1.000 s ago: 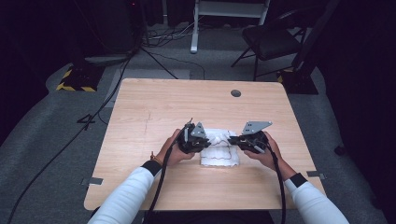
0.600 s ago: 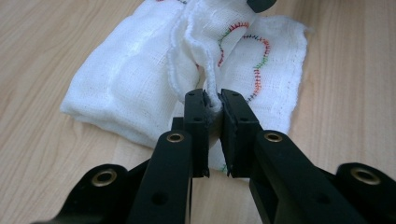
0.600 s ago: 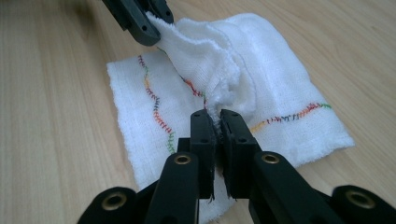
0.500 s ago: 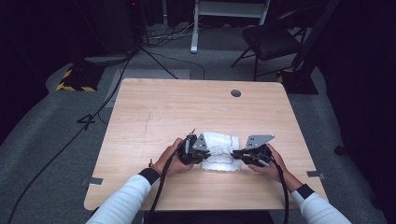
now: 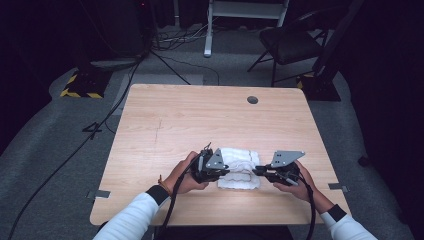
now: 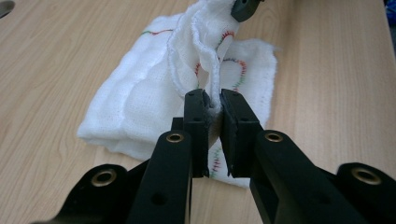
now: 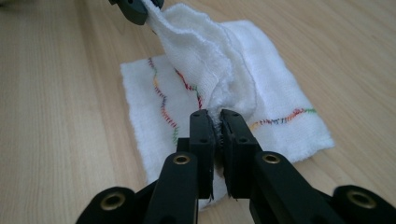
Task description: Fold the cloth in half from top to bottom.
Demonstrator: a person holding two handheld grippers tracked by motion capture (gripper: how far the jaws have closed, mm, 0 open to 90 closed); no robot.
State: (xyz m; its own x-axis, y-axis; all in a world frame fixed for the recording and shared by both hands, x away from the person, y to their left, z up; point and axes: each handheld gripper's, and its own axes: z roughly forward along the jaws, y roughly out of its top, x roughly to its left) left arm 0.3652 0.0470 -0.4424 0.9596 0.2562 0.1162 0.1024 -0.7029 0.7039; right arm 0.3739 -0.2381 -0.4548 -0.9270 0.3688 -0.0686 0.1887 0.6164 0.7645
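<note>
A white cloth with rainbow stitching lies partly folded on the wooden table near its front edge. My left gripper pinches the cloth's left end, and in the left gripper view the cloth rises from between the left gripper jaws as a bunched edge. My right gripper holds the opposite end. The right gripper view has the cloth lifted in a ridge from the right gripper toward the other gripper's jaw tip, with the lower layer flat on the table.
A round cable hole sits near the table's far edge. Beyond the table stand a dark chair, a white stand and cables on the grey floor. A black-and-yellow striped base is at far left.
Both hands have drawn back toward the table's front edge, carrying the held edge of the cloth over the rest of it. The jaws stay closed on the fabric.
</note>
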